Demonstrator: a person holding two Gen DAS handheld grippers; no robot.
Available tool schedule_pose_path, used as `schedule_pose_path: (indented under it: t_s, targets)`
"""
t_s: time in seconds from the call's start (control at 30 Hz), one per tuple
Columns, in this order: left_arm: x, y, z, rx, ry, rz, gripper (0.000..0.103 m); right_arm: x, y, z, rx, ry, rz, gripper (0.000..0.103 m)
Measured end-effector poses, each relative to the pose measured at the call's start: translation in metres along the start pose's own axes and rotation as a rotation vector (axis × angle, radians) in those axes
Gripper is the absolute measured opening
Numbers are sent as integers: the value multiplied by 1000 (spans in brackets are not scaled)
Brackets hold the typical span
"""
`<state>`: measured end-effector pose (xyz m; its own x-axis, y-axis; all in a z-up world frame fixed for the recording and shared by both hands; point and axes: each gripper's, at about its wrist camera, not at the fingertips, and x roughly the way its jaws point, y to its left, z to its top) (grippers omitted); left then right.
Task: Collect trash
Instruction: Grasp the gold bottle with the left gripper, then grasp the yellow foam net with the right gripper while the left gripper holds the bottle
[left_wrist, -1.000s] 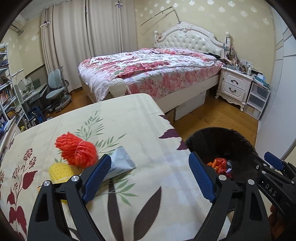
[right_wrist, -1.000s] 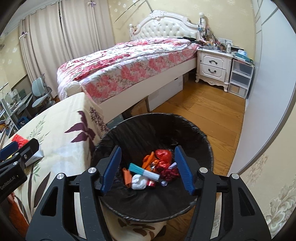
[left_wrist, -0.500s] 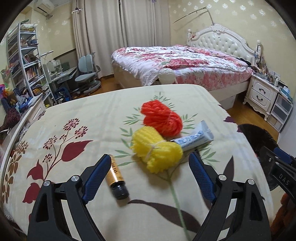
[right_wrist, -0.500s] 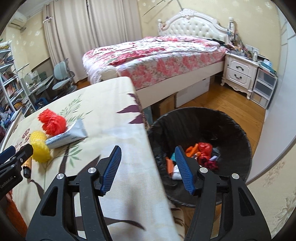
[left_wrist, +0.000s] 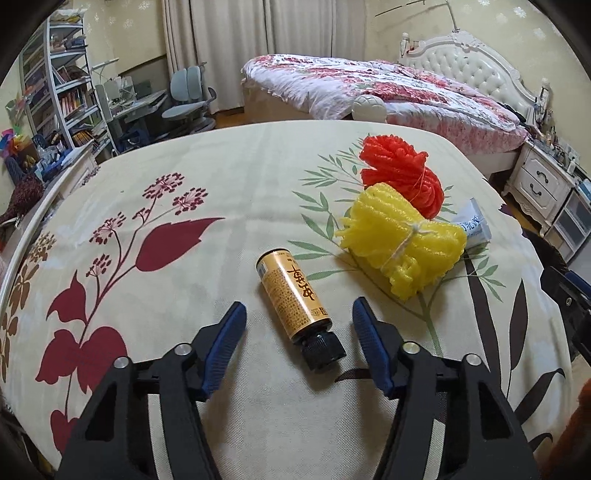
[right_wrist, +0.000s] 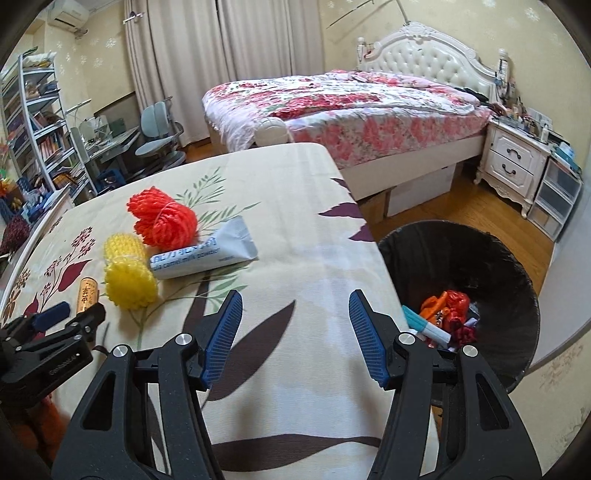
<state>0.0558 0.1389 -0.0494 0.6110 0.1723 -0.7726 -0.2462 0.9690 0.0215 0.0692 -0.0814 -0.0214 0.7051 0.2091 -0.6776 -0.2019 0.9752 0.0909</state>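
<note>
- The left gripper (left_wrist: 297, 325) hangs low over the tabletop (left_wrist: 229, 206) at the bottom centre of its own view; its jaws have just been closing and stand apart on either side of a small gold bottle (left_wrist: 291, 291), whose black cap points toward the camera. The blue pads do not touch it.
- Just beyond the bottle, toward the right of that frame, lies a yellow foam net (left_wrist: 402, 240) tied with string; a red foam net (left_wrist: 402, 173) lies touching it behind, and the end of a white tube (left_wrist: 474, 225) shows past the yellow one.
- The right gripper (right_wrist: 295, 325) is open with nothing between its jaws, held over a bare stretch of the floral cloth at the bottom centre of its view.
- In that view the tube lies at centre left, the nets to its left.
- At right, beside the tabletop edge, stands a black-lined trash bin (right_wrist: 509, 266) on the wooden floor, with red, orange and white scraps (right_wrist: 447, 314) inside.
- A bed (right_wrist: 343, 107) fills the upper middle.
</note>
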Motion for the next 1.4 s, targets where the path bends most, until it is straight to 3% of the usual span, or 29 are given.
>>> schedule_pose_path:
  t_s: [0.17, 0.23, 0.7, 0.97, 1.4]
  targets:
    - [0, 6, -2, 3, -4, -6, 31, 1, 17, 2, -32, 2, 20, 59]
    - [0, 10, -2, 2, -8, -22, 28, 2, 25, 3, -46, 3, 30, 59]
    - [4, 57, 6, -45, -14, 36, 28, 3, 88, 22, -158, -18, 129, 59]
    - [5, 86, 7, -76, -15, 76, 28, 19, 121, 26, -211, 15, 183, 59]
    - [5, 100, 6, -101, -21, 74, 28, 47, 150, 16, -286, 91, 158, 59]
